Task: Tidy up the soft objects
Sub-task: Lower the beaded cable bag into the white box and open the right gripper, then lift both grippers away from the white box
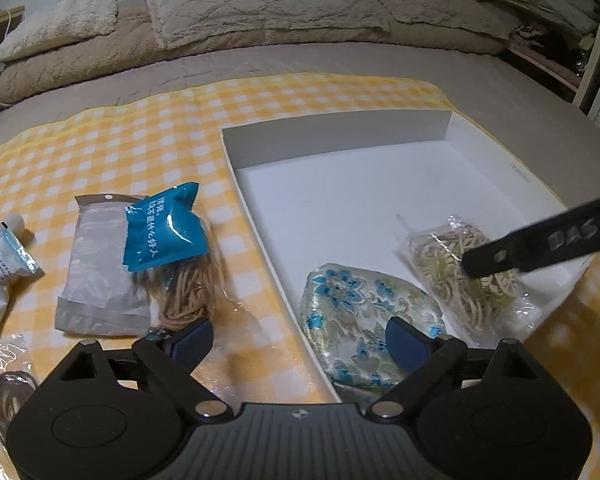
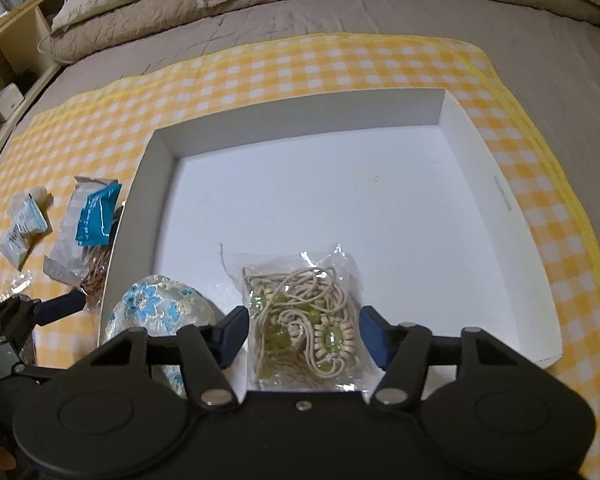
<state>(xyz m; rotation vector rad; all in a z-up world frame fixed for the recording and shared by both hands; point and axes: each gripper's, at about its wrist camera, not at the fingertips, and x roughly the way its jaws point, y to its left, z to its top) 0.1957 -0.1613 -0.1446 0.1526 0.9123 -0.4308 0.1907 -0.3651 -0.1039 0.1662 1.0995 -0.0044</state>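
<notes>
Both grippers are hanging open: the right gripper (image 2: 302,334) straddling a cord bag (image 2: 300,316) inside the white box (image 2: 500,200), the left gripper (image 1: 298,342) over the box's near-left edge.

Glossy embroidered cloth pouch (image 1: 364,312) and crinkly clear plastic bag (image 2: 300,312) lie in a matt white cardboard tray (image 2: 500,200).

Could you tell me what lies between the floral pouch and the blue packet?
The white box's left wall, then bare checkered cloth, shown in the left wrist view.
</notes>
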